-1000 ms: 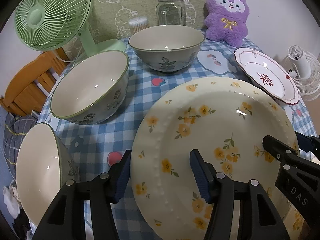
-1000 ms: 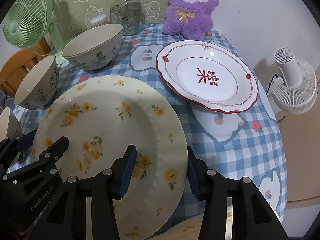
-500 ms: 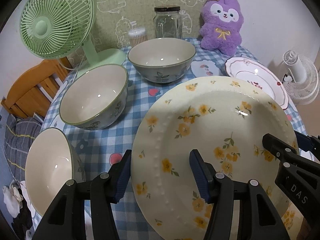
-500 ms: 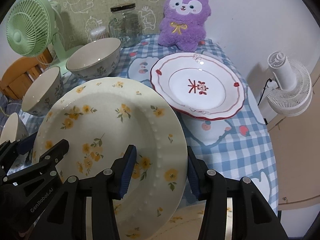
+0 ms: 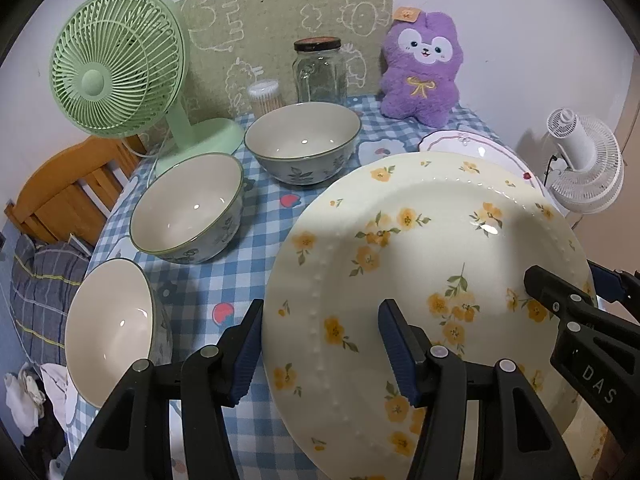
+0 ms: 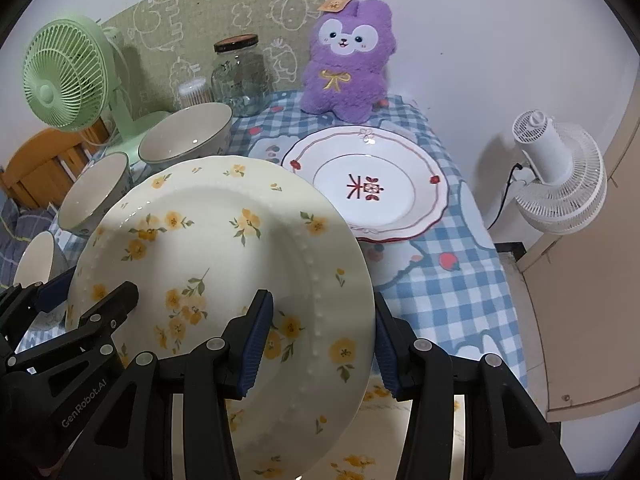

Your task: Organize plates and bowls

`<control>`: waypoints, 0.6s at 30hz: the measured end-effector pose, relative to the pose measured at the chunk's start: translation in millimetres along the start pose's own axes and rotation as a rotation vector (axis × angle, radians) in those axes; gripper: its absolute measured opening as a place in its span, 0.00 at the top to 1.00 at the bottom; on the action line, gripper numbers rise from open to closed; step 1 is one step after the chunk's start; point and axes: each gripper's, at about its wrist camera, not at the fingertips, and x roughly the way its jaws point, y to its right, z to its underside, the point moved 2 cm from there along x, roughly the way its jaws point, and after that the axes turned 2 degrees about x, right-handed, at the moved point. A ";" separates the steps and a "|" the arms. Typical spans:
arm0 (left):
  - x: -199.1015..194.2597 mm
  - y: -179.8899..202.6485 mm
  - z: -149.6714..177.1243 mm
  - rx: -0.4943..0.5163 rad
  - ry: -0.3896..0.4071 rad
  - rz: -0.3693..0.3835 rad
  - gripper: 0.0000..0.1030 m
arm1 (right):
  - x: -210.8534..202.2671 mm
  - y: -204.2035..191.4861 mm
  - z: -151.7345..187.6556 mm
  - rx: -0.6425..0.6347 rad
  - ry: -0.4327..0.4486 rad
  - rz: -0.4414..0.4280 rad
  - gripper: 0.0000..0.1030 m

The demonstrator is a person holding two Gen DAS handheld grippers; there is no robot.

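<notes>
A cream plate with yellow flowers (image 5: 420, 240) (image 6: 224, 232) hangs tilted above the checked tablecloth (image 5: 240, 272). My left gripper (image 5: 320, 320) is shut on its left rim, and my right gripper (image 6: 323, 308) is shut on its right rim. Each gripper also shows in the other's view, at the plate's far edge. Three green-rimmed bowls (image 5: 304, 144) (image 5: 188, 204) (image 5: 108, 328) stand on the left of the table. A white plate with a red rim (image 6: 368, 188) lies at the back right. Under the held plate, part of another yellow-flowered plate (image 6: 360, 460) shows.
At the back stand a green fan (image 5: 116, 64), a glass jar (image 5: 320, 68), a cotton-swab tub (image 5: 264, 96) and a purple plush toy (image 5: 420, 76). A white fan (image 6: 556, 176) stands off the table's right edge. A wooden chair (image 5: 60, 188) is at the left.
Both grippers have risen with the yellow-flowered plate held between them. The bowls and the red-rimmed plate now sit lower and farther off, and the held plate covers more of the red-rimmed one.
</notes>
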 end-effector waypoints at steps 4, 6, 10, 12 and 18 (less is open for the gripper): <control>-3.4 6.5 1.6 -0.002 -0.004 0.012 0.46 | -7.8 8.4 4.5 0.011 0.004 0.001 0.50; -3.8 10.3 2.8 0.001 -0.009 0.016 0.46 | -8.6 12.0 6.7 0.011 0.002 0.009 0.50; -6.7 20.4 6.2 0.015 -0.008 0.021 0.46 | -11.0 23.0 13.7 0.028 -0.008 0.011 0.50; -7.8 26.6 7.8 0.023 -0.009 0.026 0.46 | -13.3 27.7 16.6 0.032 -0.005 0.020 0.50; -9.9 44.8 12.4 0.038 -0.013 0.048 0.46 | -19.2 44.3 25.8 0.055 -0.007 0.041 0.50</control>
